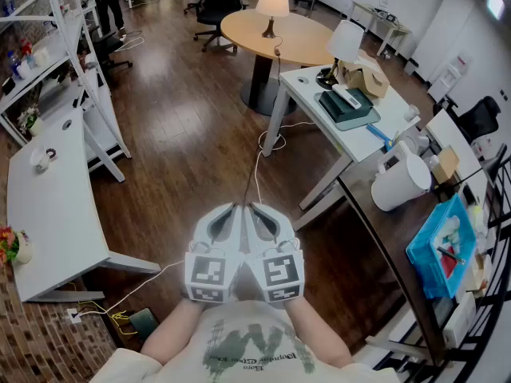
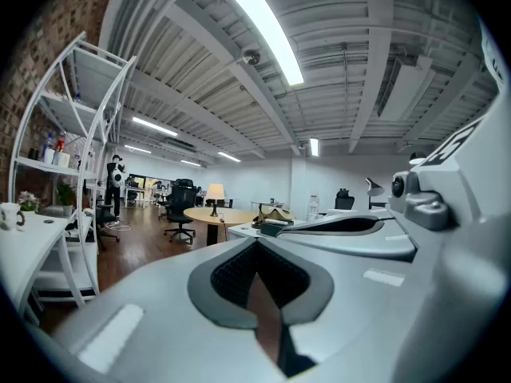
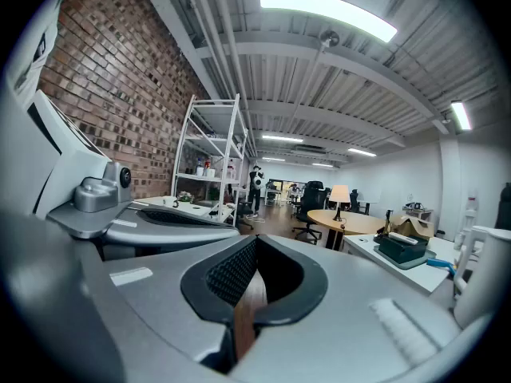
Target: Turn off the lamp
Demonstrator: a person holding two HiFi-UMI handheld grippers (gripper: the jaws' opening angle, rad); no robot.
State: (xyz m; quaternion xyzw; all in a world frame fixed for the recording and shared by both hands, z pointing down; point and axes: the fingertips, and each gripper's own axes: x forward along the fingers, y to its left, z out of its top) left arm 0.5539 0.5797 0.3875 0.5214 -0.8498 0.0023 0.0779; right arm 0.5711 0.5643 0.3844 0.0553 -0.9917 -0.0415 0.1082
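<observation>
A lit table lamp (image 1: 272, 5) with a pale shade stands on the round wooden table (image 1: 307, 45) far ahead; it also shows small in the left gripper view as the lamp (image 2: 215, 192) and in the right gripper view as the lamp (image 3: 340, 195). My left gripper (image 1: 232, 208) and right gripper (image 1: 257, 208) are held side by side close to my chest, over the wood floor and well short of the table. Both point forward, nearly level. The left gripper (image 2: 257, 244) has its jaws shut on nothing, and so does the right gripper (image 3: 253, 247).
A white desk (image 1: 313, 96) to the right carries a second white-shaded lamp (image 1: 346, 40), a box and a dark tray. A long dark bench holds a white container (image 1: 399, 183) and a blue tray (image 1: 447, 246). At left are a white table (image 1: 48, 206) and shelving (image 1: 80, 54). A cable (image 1: 259, 158) runs across the floor.
</observation>
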